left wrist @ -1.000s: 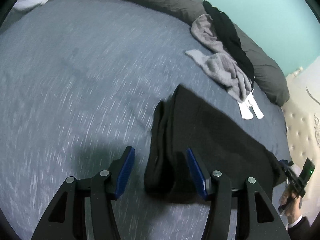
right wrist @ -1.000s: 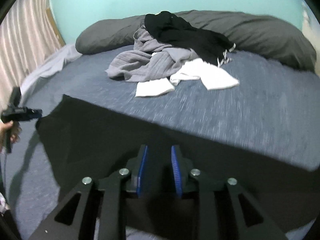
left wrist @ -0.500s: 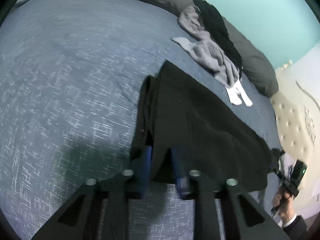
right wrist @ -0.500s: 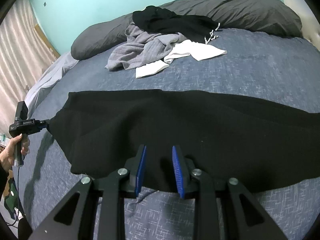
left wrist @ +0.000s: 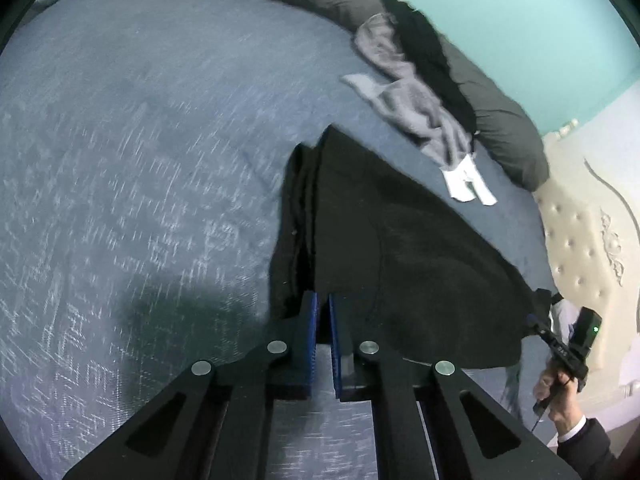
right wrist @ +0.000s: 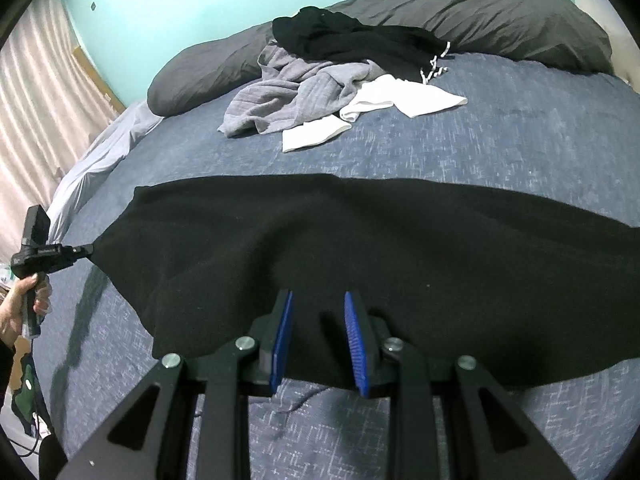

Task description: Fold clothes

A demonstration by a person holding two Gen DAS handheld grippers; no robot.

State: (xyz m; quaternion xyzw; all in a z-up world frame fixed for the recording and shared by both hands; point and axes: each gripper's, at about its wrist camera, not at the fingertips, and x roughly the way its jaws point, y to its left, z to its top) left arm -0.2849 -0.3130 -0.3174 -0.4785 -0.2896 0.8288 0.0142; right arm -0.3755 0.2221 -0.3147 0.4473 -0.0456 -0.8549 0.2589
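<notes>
A black garment [right wrist: 360, 240] lies stretched across the blue-grey bed cover [right wrist: 520, 140], pulled taut between both grippers. In the left wrist view its folded end [left wrist: 304, 216] runs straight into my left gripper [left wrist: 323, 300]. The jaws are closing, and the blue pads pinch the cloth's edge. The right wrist view shows that gripper [right wrist: 89, 249] at the far left, gripping the garment's corner. My right gripper [right wrist: 318, 300] is shut on the near hem, with black cloth bunched between its pads. From the left wrist view it [left wrist: 534, 318] holds the far corner, a hand behind it.
A pile of clothes sits near the pillows: a grey ribbed top [right wrist: 288, 100], white pieces [right wrist: 400, 100] and a black item [right wrist: 360, 40]. Dark grey pillows [right wrist: 520, 20] line the teal wall. A tufted headboard [left wrist: 576, 232] stands at the right and a curtain [right wrist: 36, 100] at the left.
The left gripper's jaws went from wide apart around the garment's folded end to pinched on it. The garment now lies stretched flatter between the two grippers.
</notes>
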